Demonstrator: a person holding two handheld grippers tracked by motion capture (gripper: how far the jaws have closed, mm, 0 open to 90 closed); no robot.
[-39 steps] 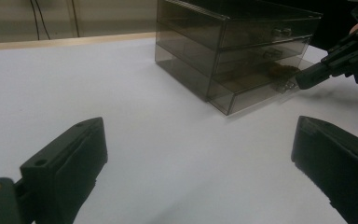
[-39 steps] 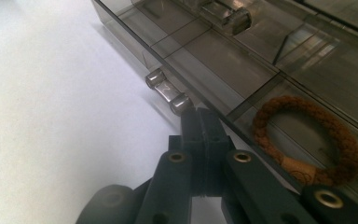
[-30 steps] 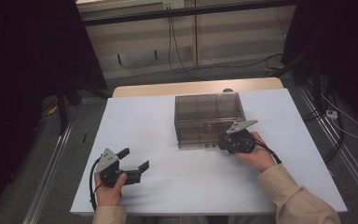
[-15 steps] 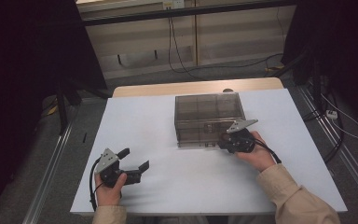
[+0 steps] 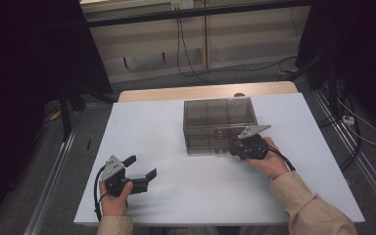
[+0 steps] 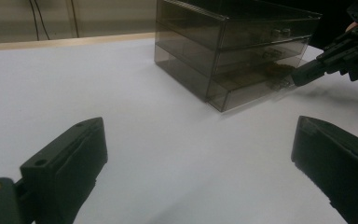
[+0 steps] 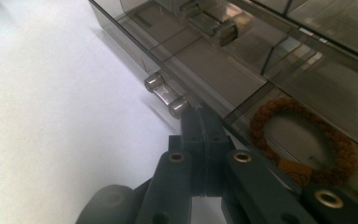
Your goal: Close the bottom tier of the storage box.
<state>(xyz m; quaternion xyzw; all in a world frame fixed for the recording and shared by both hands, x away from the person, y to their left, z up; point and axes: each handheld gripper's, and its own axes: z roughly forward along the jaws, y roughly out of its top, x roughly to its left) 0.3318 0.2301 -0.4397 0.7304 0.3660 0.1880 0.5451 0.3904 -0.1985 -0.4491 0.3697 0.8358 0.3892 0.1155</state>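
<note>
Two tools work a smoky drawer box [image 5: 219, 125] on the bench [image 5: 166, 147]: the right tool [image 7: 200, 122], closed, noses against the bottom drawer's handle [image 7: 166, 94] to move it, while the left tool [image 5: 141, 171] waits open, empty.

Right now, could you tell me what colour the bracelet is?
Reddish brown, the bracelet shows best in the right gripper view.

Drawer box [image 5: 219, 124]: smoky see-through plastic, glossy and smooth, with clear shiny bar handles [image 7: 166, 94]. Bracelet [image 7: 303, 140] in the lowest drawer: brown beads, rough and dull. Table [image 5: 142, 132]: white matt top with a bare wood strip along the far edge; both grippers' jaws are black matt plastic.
</note>
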